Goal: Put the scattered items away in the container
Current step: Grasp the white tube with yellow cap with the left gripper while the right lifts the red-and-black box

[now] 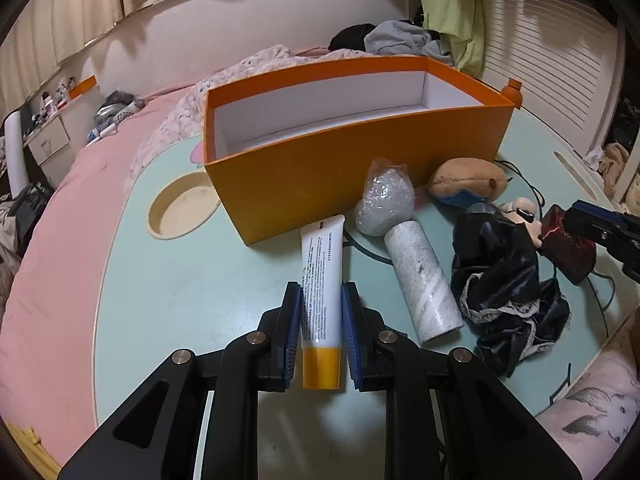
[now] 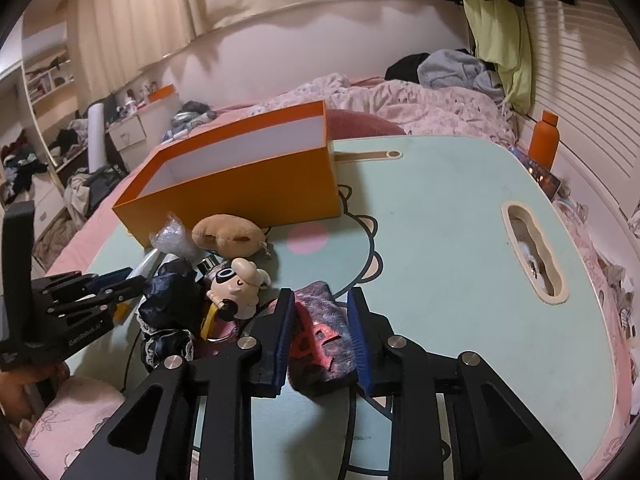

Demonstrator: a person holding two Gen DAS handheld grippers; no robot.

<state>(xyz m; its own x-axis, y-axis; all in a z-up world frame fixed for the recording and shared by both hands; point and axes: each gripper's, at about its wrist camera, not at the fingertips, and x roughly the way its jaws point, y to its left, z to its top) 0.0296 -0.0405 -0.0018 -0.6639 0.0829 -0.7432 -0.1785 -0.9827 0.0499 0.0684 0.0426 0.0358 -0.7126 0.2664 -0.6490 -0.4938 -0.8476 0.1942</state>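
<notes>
currently the left gripper (image 1: pixel 321 312) jaws are clenched on the white tube (image 1: pixel 322 276), lying on the bench (image 1: pixel 168 280) just before the orange box (image 1: pixel 320 168); the right gripper (image 2: pixel 321 322) jaws grasp the dark red pouch (image 2: pixel 322 340), both presumably readied for lifting into that box.

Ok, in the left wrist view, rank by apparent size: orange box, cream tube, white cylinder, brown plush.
1. Orange box
2-3. Cream tube and white cylinder: alike, tube nearer, unsure
4. Brown plush
</notes>
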